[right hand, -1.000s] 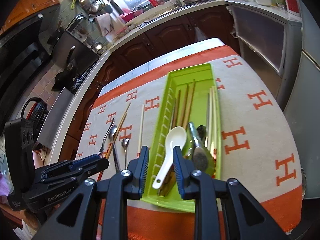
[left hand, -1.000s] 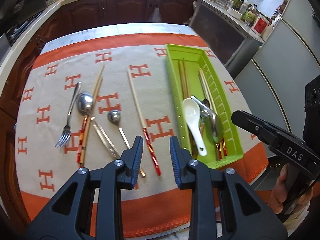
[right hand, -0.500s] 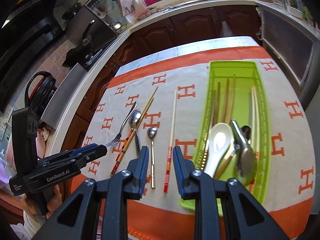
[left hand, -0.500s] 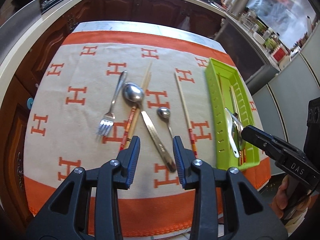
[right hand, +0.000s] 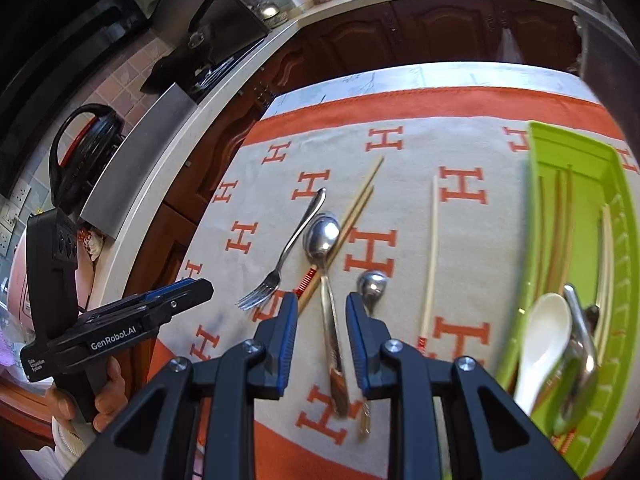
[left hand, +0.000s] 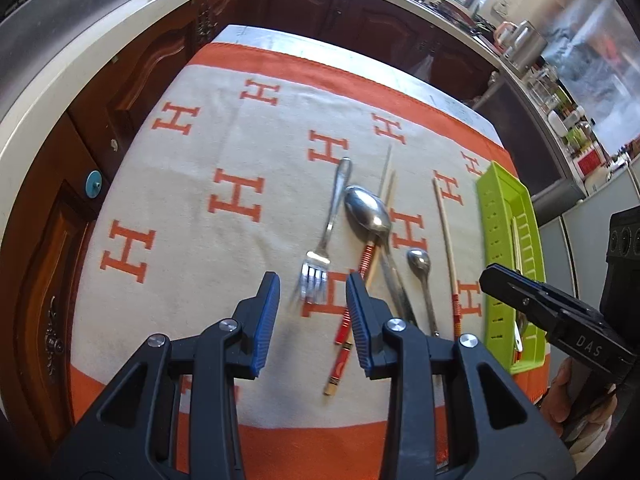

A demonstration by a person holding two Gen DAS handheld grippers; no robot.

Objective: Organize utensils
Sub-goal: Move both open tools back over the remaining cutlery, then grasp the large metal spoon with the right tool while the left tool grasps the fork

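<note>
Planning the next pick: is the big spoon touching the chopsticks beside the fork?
Touching. In the right wrist view the big spoon lies across the chopsticks, its bowl overlapping them.

A beige cloth (left hand: 224, 152) patterned with orange letters covers the table, dark wooden cabinets (right hand: 420, 36) behind.

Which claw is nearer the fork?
Left. The left claw hangs just before the fork tines; the right claw sits further right, over the large spoon handle.
</note>
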